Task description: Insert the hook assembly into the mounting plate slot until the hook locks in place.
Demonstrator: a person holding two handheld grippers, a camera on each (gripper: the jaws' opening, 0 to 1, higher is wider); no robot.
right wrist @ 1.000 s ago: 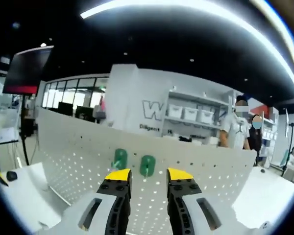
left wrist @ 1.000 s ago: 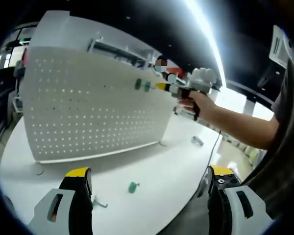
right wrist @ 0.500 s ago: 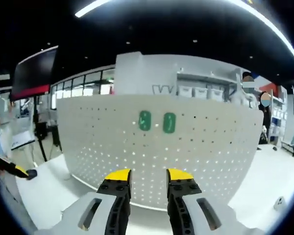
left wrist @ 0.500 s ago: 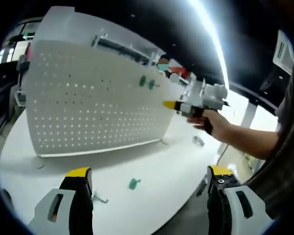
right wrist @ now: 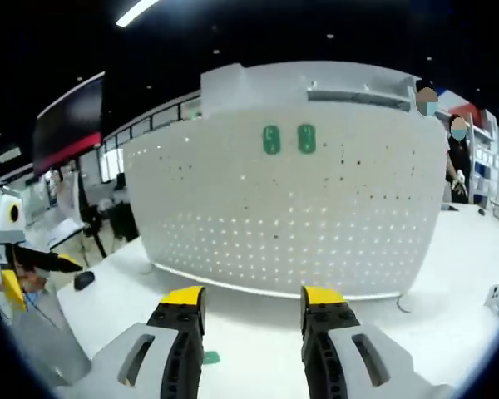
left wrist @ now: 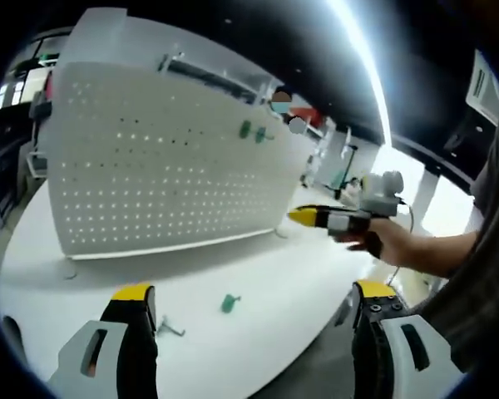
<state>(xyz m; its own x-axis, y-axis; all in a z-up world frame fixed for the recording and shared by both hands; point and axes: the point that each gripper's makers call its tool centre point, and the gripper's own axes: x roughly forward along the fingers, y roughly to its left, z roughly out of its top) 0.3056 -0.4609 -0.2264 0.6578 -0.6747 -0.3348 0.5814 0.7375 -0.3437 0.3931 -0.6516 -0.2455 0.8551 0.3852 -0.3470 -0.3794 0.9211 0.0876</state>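
hook assembly [left wrist: 228, 302], green, lay loose on the white table [left wrist: 258, 283] at lower centre of the left gripper view, below the upright pegboard [left wrist: 150, 158] with two green hooks [right wrist: 289, 139] already set upper centre. i judged this the fetching step; my left gripper [left wrist: 249, 332] stood wide, my right gripper [right wrist: 254, 312] partly open, both empty. next i needed to descend and pinch it

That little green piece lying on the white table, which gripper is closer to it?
Left, as far as I can judge. The green piece lies just ahead of the left gripper, between its open jaws. The right gripper hangs higher, off to the side above the table.
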